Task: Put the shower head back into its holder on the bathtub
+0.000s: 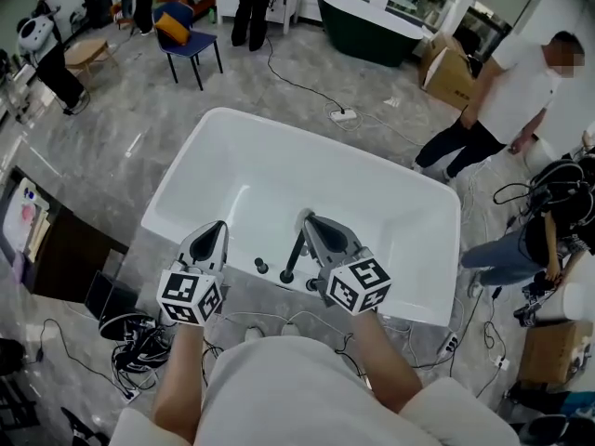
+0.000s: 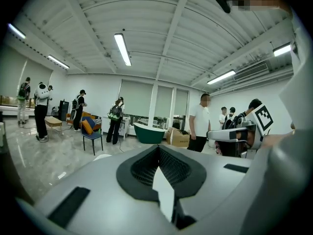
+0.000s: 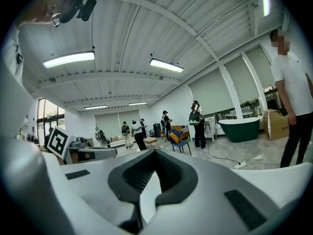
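Nearest the camera, both grippers hung side by side above the near rim of the white bathtub, each pointing roughly level out across it. The left gripper was clenched with nothing in it; its own view showed the dark pads meeting at the tips and only the room beyond. The right gripper was clenched and empty too, pads closed tip to tip.

Between them, and much the closer to the right gripper, was the black shower head. It stood on the near rim, just beside and below the right gripper's tip, its long axis rising from the rim and leaning a little away toward the tub's far side. It seemed to sit in its holder already, though the head view was too small to be sure it was fully seated. A small black knob stood on the same rim, toward the left gripper.

Any further touch would fall to the right gripper, reaching down, not forward.
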Demonstrator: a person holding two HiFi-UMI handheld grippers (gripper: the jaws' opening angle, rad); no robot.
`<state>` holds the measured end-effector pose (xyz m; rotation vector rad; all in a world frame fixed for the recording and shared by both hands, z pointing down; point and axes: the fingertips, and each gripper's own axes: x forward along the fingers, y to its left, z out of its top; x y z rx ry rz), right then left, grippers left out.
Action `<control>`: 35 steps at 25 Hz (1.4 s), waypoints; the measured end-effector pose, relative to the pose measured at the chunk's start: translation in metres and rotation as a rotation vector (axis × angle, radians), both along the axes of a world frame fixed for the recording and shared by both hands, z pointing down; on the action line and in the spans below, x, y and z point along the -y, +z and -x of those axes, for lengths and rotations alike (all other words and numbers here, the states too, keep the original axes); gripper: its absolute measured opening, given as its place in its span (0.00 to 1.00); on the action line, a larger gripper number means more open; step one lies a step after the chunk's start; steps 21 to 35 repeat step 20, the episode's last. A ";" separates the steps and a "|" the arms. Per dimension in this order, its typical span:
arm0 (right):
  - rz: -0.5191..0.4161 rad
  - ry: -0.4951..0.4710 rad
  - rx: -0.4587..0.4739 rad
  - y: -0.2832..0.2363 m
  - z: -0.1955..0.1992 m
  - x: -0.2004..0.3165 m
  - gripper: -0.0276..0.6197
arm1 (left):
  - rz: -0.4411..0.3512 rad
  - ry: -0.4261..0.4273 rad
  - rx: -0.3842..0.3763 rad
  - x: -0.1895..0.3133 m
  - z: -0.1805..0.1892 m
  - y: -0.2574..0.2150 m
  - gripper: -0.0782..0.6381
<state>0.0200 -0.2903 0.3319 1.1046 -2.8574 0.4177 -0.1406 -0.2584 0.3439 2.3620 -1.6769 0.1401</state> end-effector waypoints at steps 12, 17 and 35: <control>-0.041 0.011 -0.010 -0.026 0.002 0.011 0.07 | -0.049 0.013 -0.001 0.018 -0.005 -0.029 0.12; -0.054 0.011 -0.008 -0.030 0.005 0.011 0.07 | -0.060 0.017 0.009 0.018 -0.002 -0.032 0.12; -0.059 0.007 -0.013 -0.030 0.007 0.012 0.07 | -0.066 0.009 0.011 0.018 0.000 -0.033 0.12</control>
